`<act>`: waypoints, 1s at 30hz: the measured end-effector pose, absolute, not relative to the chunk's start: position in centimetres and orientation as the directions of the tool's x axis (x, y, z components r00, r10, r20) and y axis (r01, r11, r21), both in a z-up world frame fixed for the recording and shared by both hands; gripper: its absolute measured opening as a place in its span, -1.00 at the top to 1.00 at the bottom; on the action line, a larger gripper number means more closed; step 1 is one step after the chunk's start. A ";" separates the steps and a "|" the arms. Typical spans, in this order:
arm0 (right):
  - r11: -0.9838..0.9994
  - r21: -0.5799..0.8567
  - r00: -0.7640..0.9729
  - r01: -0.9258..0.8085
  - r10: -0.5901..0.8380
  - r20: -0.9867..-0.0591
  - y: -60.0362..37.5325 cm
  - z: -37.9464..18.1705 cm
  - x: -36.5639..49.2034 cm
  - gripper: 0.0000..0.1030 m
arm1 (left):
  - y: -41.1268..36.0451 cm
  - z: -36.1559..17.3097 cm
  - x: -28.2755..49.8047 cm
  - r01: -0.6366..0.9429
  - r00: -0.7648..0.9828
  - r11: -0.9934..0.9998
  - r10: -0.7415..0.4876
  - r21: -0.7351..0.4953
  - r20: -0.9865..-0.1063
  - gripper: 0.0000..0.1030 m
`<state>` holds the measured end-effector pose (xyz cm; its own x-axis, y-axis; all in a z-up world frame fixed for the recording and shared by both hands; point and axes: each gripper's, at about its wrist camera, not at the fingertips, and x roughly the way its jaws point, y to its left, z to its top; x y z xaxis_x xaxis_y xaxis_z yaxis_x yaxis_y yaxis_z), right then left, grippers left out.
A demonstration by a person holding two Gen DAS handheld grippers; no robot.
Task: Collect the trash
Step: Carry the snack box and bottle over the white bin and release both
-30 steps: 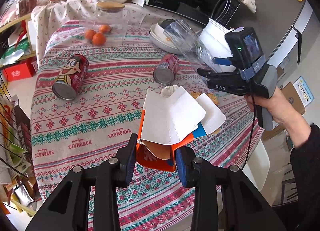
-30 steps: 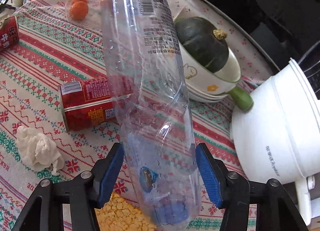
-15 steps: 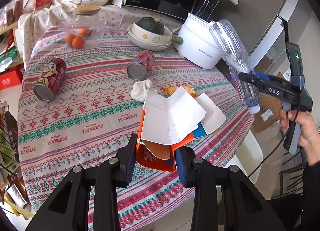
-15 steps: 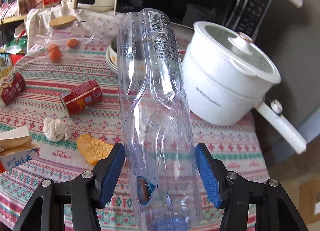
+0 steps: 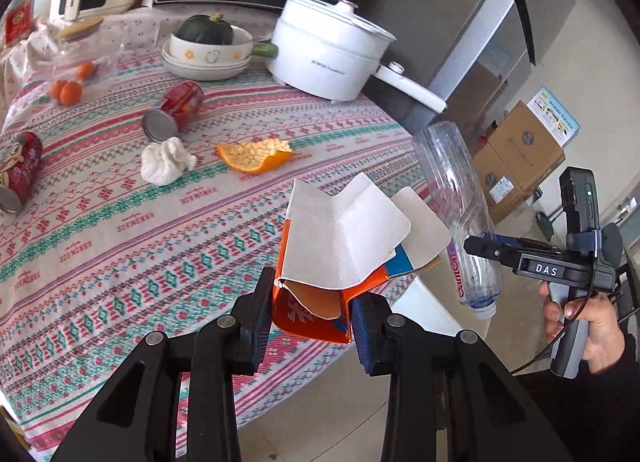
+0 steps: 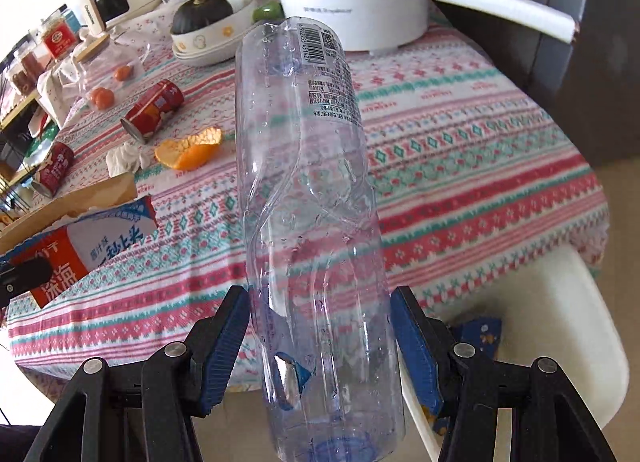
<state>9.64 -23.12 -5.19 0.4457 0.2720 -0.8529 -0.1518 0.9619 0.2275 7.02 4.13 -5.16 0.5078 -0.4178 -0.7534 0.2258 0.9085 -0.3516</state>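
Your left gripper (image 5: 310, 314) clamps the carton (image 5: 320, 302); your right gripper (image 6: 320, 342) pinches the dented bottle (image 6: 308, 181) beyond the table's edge (image 5: 280, 390). Squeeze unevenly and it could slip out.

Pretty much all the clutter is found ahead of the left gripper (image 5: 310, 312): a wide stretch of bare tablecloth (image 5: 120, 229) is left open right in front of its tips, then the way is blocked further out by the orange peel (image 5: 256, 155), a crumpled tissue (image 5: 166, 161) and two tipped red cans (image 5: 174, 109) (image 5: 18, 173). Beyond those, the far edge is walled off by the stacked bowls with a squash (image 5: 206, 51) and the white pot (image 5: 326, 57), whose handle is stuck out sideways. Under the right gripper (image 6: 320, 342), clear space is offered off the table edge, with only a white chair (image 6: 552, 326) sitting below. Between the two grippers, the gap is crowded by the carton (image 5: 320, 298) and bottle (image 6: 308, 189) being carried.
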 end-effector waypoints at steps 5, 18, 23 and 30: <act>0.955 0.285 0.433 -0.080 0.291 -0.853 -26.6 -6.1 8.6 -0.22 | 0.1 -5.9 7.1 0.301 0.452 0.884 -0.463 -0.358 -0.762 0.29; 0.939 0.309 0.410 0.153 0.225 -0.884 -39.1 -8.6 4.7 -0.23 | -13.4 -8.4 7.3 0.506 0.310 0.789 -0.543 -0.348 -0.781 0.28; 0.940 0.300 0.398 0.164 0.215 -0.892 -40.2 -9.1 4.1 -0.23 | -18.4 -10.0 7.5 0.575 0.261 0.749 -0.549 -0.329 -0.794 0.28; 0.941 0.275 0.361 0.196 0.192 -0.913 -41.3 -10.4 3.4 -0.23 | -20.5 -12.0 8.6 0.630 0.185 0.688 -0.583 -0.359 -0.791 0.03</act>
<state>3.38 -41.35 -10.44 0.3611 0.1915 -0.9126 0.1956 0.9414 0.2749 8.57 -20.54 -12.02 0.1848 -0.5826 -0.7915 0.6302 0.6882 -0.3594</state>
